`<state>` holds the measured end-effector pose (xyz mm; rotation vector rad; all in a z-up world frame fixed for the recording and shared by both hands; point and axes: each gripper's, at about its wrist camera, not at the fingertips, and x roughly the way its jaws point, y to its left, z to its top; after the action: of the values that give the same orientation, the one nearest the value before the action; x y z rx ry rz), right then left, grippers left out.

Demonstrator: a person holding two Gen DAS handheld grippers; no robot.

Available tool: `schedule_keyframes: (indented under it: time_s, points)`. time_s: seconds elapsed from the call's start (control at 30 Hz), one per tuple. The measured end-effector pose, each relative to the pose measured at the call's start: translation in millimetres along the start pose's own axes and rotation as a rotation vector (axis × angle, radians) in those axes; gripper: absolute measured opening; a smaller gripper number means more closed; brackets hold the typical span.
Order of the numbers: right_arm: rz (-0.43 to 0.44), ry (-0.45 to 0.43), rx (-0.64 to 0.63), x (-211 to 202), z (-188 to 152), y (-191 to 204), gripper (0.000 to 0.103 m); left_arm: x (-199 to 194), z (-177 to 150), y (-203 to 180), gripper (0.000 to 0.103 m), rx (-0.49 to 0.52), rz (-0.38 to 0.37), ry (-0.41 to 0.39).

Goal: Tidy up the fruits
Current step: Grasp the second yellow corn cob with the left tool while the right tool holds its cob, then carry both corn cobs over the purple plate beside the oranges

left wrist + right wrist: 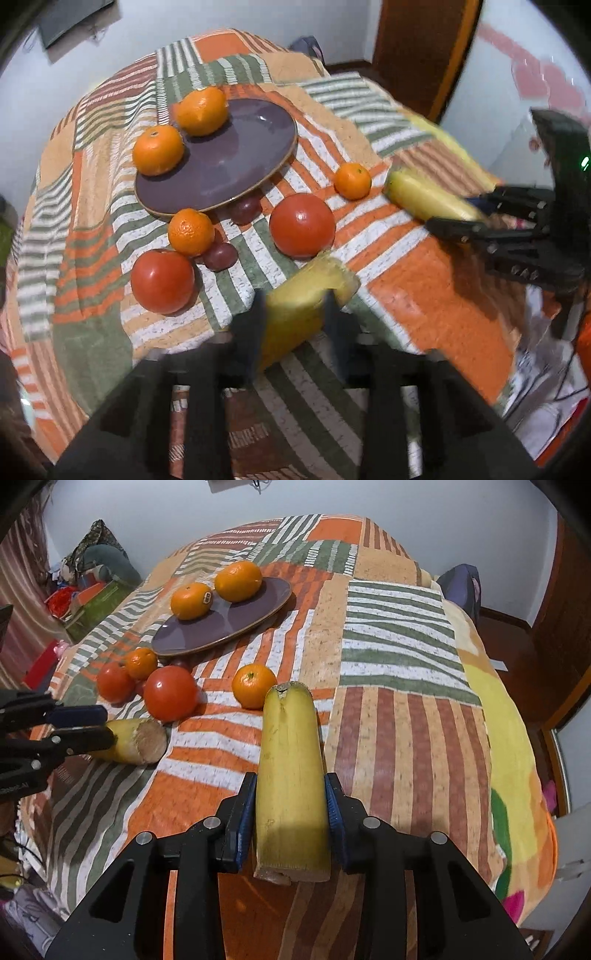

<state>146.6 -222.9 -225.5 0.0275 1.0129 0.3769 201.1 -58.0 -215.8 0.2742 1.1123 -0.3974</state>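
My left gripper (295, 314) is shut on a yellow banana piece (295, 302) just above the patterned cloth; it also shows in the right wrist view (136, 738). My right gripper (290, 805) is shut on a second banana piece (291, 775), which the left wrist view shows at the right (424, 199). A purple plate (236, 155) holds two oranges (201, 110) (158, 149). Two small oranges (352, 181) (191, 232), two tomatoes (302, 225) (162, 280) and dark red grapes (220, 255) lie on the cloth.
The table under the patterned cloth (399, 709) drops off at its right edge toward a wooden door (561, 635). Clutter and boxes (88, 587) lie beyond the left edge. A white wall stands behind the table.
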Motion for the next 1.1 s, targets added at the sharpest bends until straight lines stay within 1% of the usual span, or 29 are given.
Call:
schedule_keyframes:
  time_s: [0.03, 0.07, 0.13, 0.23, 0.3, 0.4, 0.47, 0.5, 0.57, 0.63, 0.73, 0.8, 0.93, 1.1]
  points:
    - [0.005, 0.001, 0.007, 0, 0, -1, 0.033, 8, 0, 1, 0.073, -0.004, -0.004, 0.029]
    - [0.008, 0.002, 0.010, 0, 0, -2, 0.033, 13, -1, 1, 0.074, -0.005, 0.000, 0.035]
    - [0.006, 0.002, 0.010, 1, 0, -1, 0.033, 28, -1, 0, 0.078, 0.014, 0.040, 0.056]
    - [0.004, 0.004, 0.007, 4, 0, 0, 0.033, 33, 2, 2, 0.079, -0.006, 0.026, 0.050]
    - [0.007, 0.006, 0.013, 5, 0, -1, 0.033, 34, 4, 3, 0.077, -0.028, 0.015, 0.043]
    - [0.007, 0.001, 0.023, 3, -1, 0, 0.033, 32, 5, 1, 0.069, -0.039, 0.036, 0.038]
    - [0.015, 0.002, 0.032, 1, -3, 1, 0.033, 26, 2, -1, 0.060, -0.036, 0.044, 0.040]
    - [0.020, 0.003, 0.034, 0, -4, 2, 0.033, 22, -1, 0, 0.057, -0.051, 0.025, 0.041]
    - [0.029, 0.008, 0.033, -2, -8, 4, 0.033, 16, -6, 3, 0.048, -0.076, -0.010, 0.046]
    - [0.038, 0.016, 0.027, -5, -12, 8, 0.033, 9, -13, 8, 0.045, -0.115, -0.060, 0.057]
    - [0.053, 0.023, 0.010, -8, -17, 15, 0.033, 0, -24, 10, 0.041, -0.147, -0.113, 0.073]
    - [0.049, 0.030, -0.011, -8, -19, 21, 0.033, -5, -29, 8, 0.040, -0.150, -0.124, 0.078]
    - [0.044, 0.047, -0.027, -1, -14, 24, 0.033, -6, -29, -3, 0.040, -0.108, -0.097, 0.077]
    - [0.036, 0.042, -0.038, 6, -7, 26, 0.034, 13, -21, -3, 0.040, -0.117, -0.097, 0.088]
